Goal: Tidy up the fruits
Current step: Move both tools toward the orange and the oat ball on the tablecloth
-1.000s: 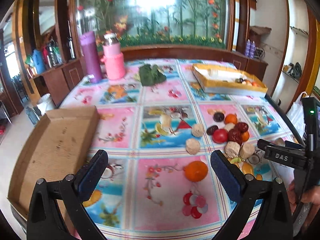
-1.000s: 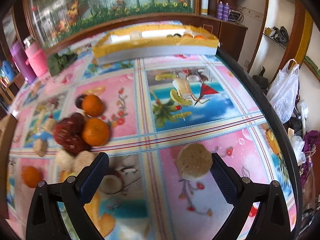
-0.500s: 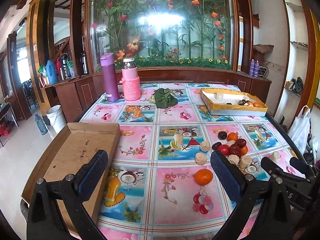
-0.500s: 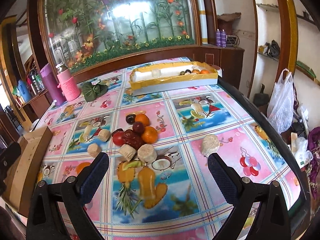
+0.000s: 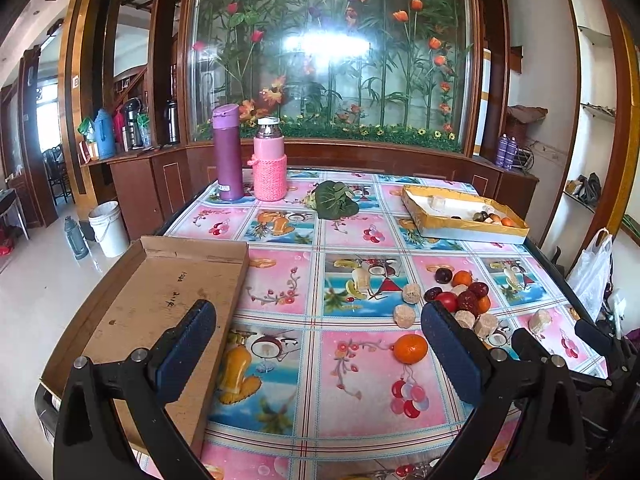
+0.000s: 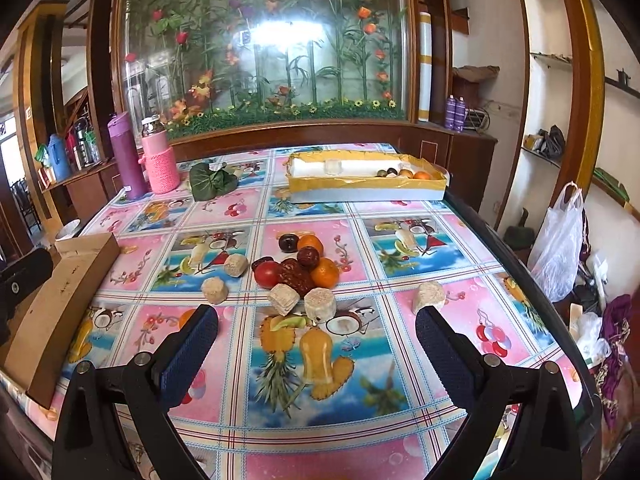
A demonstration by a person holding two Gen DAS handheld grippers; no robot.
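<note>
While both tools hang above the near edge of the table, the scene reads, taking the fruit heap as landmark:
Left gripper [image 5: 318, 346]: jaws spread wide, holding nothing; the fruit heap [image 5: 460, 294] lies beyond and right of its right finger, and a lone orange [image 5: 410, 348] sits just inside that finger, on the near-left side of the heap
Right gripper [image 6: 316, 342]: jaws spread wide, holding nothing; the fruit heap [image 6: 298, 264] lies straight ahead between the fingers, well beyond the tips
Beige cakes [image 6: 283, 299]: two touch the heap's near side, two lie left of it, one [image 6: 429, 297] apart to its right
Left view only: the open inside of the cardboard box [image 5: 160, 300], far left of the heap
Right view only: the white plastic bag [image 6: 560, 240] hanging off the table's right edge, fully seen
Far tray [image 6: 368, 184]: behind the heap, yellow-rimmed, a few fruits at its right end
Surface: tablecloth [image 6: 360, 360] of pink and blue fruit-print squares
Room: purple flask [image 5: 227, 154] and pink flask [image 5: 270, 160] far left behind the heap, before a glass panel of flowers
</note>
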